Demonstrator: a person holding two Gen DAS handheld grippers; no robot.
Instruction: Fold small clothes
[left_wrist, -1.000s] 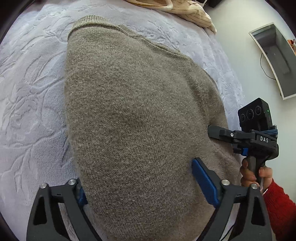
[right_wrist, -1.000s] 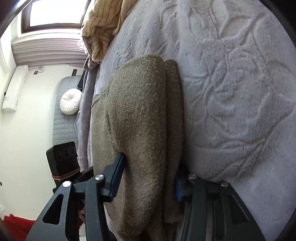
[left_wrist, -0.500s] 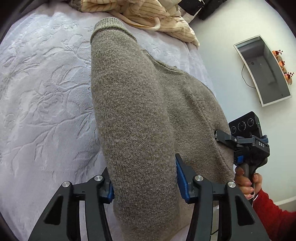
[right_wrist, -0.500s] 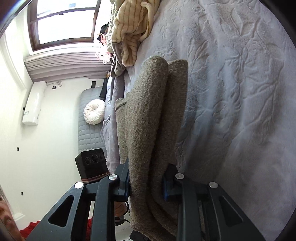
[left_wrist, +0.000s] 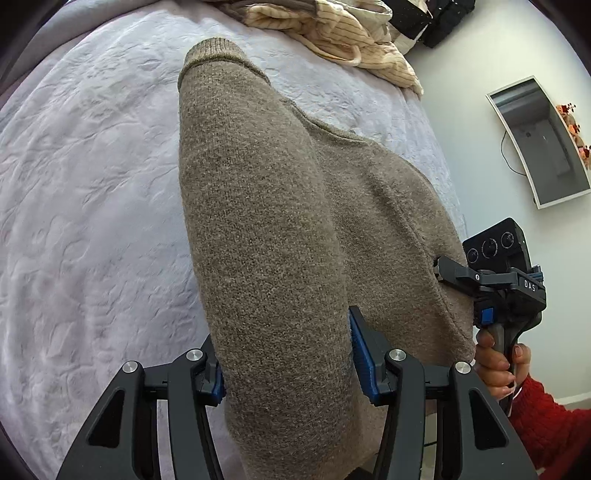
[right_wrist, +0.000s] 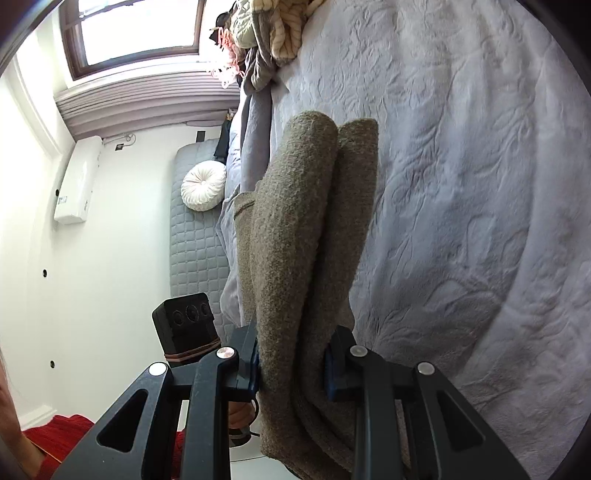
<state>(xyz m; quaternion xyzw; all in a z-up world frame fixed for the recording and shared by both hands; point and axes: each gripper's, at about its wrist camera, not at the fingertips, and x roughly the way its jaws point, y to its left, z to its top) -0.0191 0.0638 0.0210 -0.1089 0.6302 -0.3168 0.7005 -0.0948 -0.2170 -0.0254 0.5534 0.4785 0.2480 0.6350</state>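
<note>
A brown knit sweater (left_wrist: 266, 229) is lifted by one edge, and its far part still rests on the pale embossed bedspread (left_wrist: 92, 221). My left gripper (left_wrist: 288, 365) is shut on a thick fold of it, blue pads pressing both sides. To the right, my right gripper (left_wrist: 443, 267) grips the same edge, held by a hand (left_wrist: 498, 354) in a red sleeve. In the right wrist view the sweater (right_wrist: 295, 229) hangs in two rolled folds. My right gripper (right_wrist: 293, 369) is shut on them. The left gripper's black body (right_wrist: 186, 325) shows just left of it.
A heap of cream striped clothes (left_wrist: 343, 33) lies at the far end of the bed, and it also shows in the right wrist view (right_wrist: 273, 29). A screen (left_wrist: 539, 140) hangs on the wall. A white round cushion (right_wrist: 203, 184), a grey quilted panel (right_wrist: 192, 258) and a window (right_wrist: 136, 29) lie beyond the bedspread (right_wrist: 461, 184).
My left gripper stood open around the sweater's edge and has closed on it. Both grippers have risen and pulled back, drawing the flat sweater up into narrow hanging folds.
</note>
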